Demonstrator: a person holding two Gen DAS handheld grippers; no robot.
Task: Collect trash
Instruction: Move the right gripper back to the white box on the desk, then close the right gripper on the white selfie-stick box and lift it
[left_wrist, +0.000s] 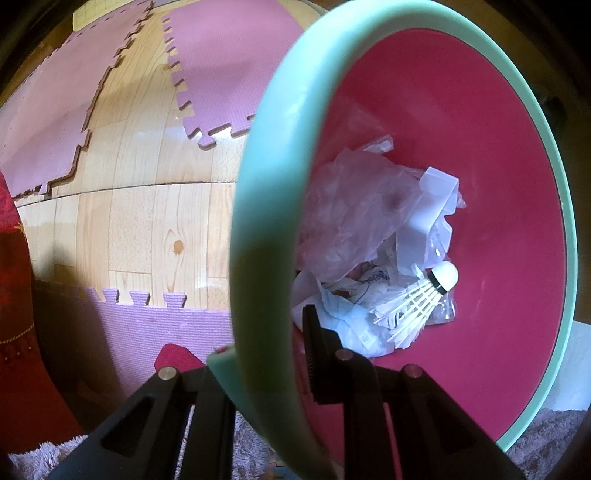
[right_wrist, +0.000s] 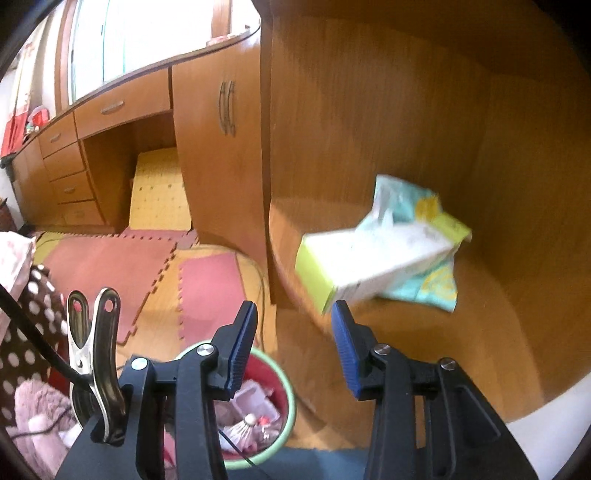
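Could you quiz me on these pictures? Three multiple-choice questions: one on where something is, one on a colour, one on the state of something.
1. Where is the shuttlecock?
A. on the foam mats
B. in the bin, on crumpled wrappers
C. on the wooden shelf

2. What colour is the bin's rim?
A. mint green
B. black
C. yellow

3. What is between the right gripper's blue fingers?
A. a tissue box
B. a metal clip
C. nothing

Answers: 1 B, it lies inside the pink bin. 2 A, the pale green ring rims the pink inside. 3 C, the gap is empty; the tissue box sits beyond on the shelf.
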